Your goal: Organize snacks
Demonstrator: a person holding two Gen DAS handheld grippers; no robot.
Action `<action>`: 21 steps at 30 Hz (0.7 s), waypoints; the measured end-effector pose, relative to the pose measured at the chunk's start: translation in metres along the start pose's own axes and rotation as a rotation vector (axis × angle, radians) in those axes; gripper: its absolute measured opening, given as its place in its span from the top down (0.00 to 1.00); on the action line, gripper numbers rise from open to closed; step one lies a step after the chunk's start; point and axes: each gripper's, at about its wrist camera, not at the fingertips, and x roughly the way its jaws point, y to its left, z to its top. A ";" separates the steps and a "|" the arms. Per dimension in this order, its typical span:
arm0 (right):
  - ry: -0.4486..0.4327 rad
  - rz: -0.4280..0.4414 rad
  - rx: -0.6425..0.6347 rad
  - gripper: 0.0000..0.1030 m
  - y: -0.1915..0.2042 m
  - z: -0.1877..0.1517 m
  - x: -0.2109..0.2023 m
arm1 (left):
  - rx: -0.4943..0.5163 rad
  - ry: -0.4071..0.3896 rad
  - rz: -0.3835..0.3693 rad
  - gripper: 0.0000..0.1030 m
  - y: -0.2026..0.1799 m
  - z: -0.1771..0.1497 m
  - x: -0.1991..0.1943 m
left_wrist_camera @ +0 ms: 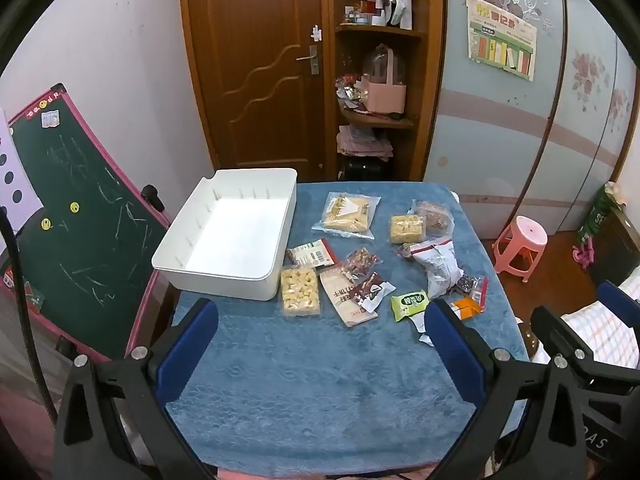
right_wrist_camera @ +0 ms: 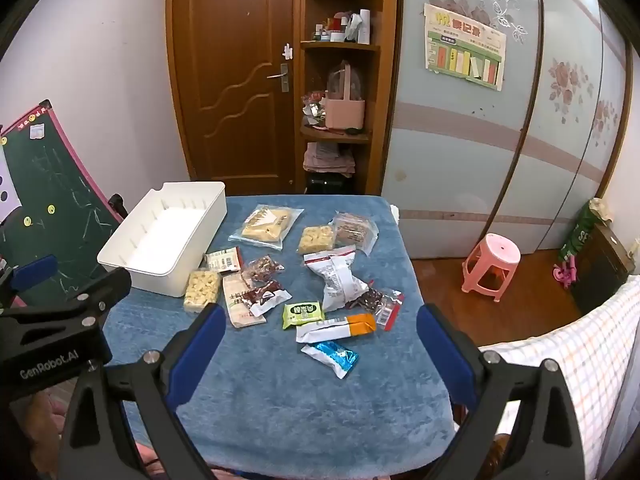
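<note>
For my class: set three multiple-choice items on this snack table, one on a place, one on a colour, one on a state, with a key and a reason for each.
1. Where does the white bin stand on the blue tablecloth?
A. far left corner
B. near right corner
C. centre

2. What colour is the small packet just beyond the orange-and-white bar?
A. purple
B. green
C. black

3. How do the jaws of the right gripper stand?
A. shut on a packet
B. shut on nothing
C. wide open, holding nothing

Key: 1 A, the bin sits by the chalkboard side; 2 B, its wrapper is bright green; 3 C, both blue pads stand far apart above the cloth.
</note>
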 end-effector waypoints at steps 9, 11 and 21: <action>0.005 0.005 0.006 0.06 0.000 0.000 0.001 | 0.006 -0.005 -0.012 0.01 0.008 -0.007 -0.003; 0.003 0.006 0.009 0.06 0.000 0.000 0.001 | 0.005 -0.007 -0.015 0.01 0.011 -0.009 -0.004; 0.009 0.011 0.005 0.06 0.000 0.000 0.000 | -0.002 0.024 -0.024 0.01 -0.006 -0.004 0.008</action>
